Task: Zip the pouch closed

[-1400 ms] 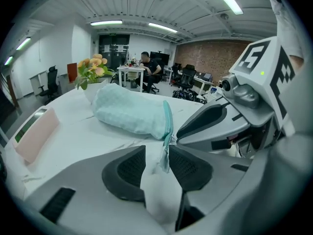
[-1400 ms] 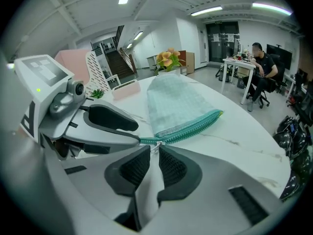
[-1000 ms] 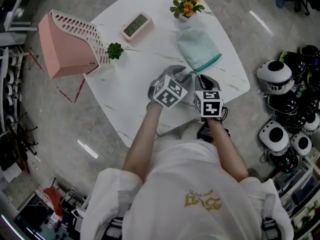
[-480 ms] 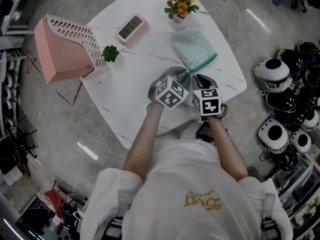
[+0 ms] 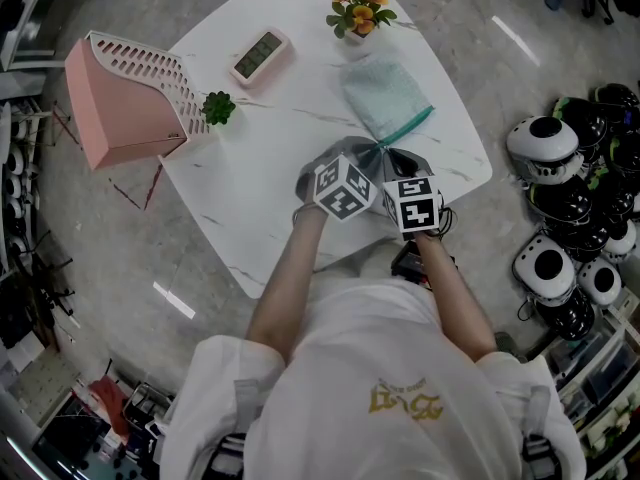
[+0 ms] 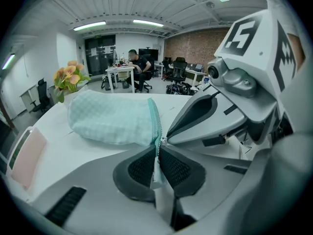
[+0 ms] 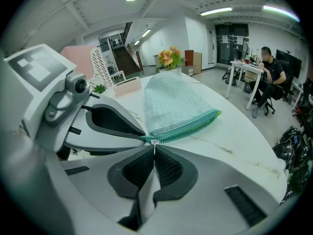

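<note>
A mint-green checked pouch [image 5: 385,96] lies on the white table [image 5: 260,188], its teal zipper [image 7: 188,126] running along one edge. Both grippers meet at its near end. My left gripper [image 6: 157,151] is closing, and its pads press on the pale fabric end of the zipper tape [image 6: 157,166]. My right gripper [image 7: 154,153] is shut on the small zipper pull [image 7: 154,142]. In the head view the left gripper [image 5: 372,152] and the right gripper [image 5: 390,154] sit tip to tip under their marker cubes. The zipper's teeth look parted further along.
A pink slotted rack [image 5: 125,98], a small green plant [image 5: 218,108], a pink clock [image 5: 259,55] and a pot of orange flowers [image 5: 352,10] stand on the table's far part. Black-and-white helmets [image 5: 550,148] lie on the floor at the right.
Both grippers stay at the pouch's near end. Their marker cubes have rolled slightly and drawn closer together.
</note>
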Tool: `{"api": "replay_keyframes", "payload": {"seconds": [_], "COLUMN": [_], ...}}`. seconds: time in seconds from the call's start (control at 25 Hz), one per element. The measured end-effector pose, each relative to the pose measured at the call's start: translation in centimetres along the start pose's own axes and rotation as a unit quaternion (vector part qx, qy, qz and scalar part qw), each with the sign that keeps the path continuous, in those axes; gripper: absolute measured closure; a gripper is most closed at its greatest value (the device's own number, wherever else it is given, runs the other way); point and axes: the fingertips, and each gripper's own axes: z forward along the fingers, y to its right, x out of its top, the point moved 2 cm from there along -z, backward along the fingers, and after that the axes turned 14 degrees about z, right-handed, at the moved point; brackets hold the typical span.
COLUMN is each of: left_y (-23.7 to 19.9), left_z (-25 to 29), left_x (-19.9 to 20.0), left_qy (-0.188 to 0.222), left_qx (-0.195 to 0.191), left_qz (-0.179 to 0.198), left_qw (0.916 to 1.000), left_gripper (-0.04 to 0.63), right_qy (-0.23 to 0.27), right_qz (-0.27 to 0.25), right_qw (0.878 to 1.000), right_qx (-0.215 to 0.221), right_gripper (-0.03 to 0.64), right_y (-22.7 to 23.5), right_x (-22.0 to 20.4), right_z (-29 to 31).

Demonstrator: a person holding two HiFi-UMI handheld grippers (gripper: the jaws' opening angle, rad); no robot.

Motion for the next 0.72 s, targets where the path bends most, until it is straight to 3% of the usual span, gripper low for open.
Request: {"api": "replay_keyframes", "payload": {"seconds": [0.72], "left_y": [0.4], "left_z": [-0.21], "left_x": [0.21], "left_qy": [0.002], "left_qx": [-0.017], "left_qz": [-0.026], "left_qw": [0.9995], "left_gripper": [0.556], "right_qy": [-0.012], "right_qz": [-0.002], "right_qw": [1.0], "right_qx": [0.009], "right_gripper": [0.6], "right_y": [0.3], "right_x": [-0.08], "right_z": [-0.46]}}
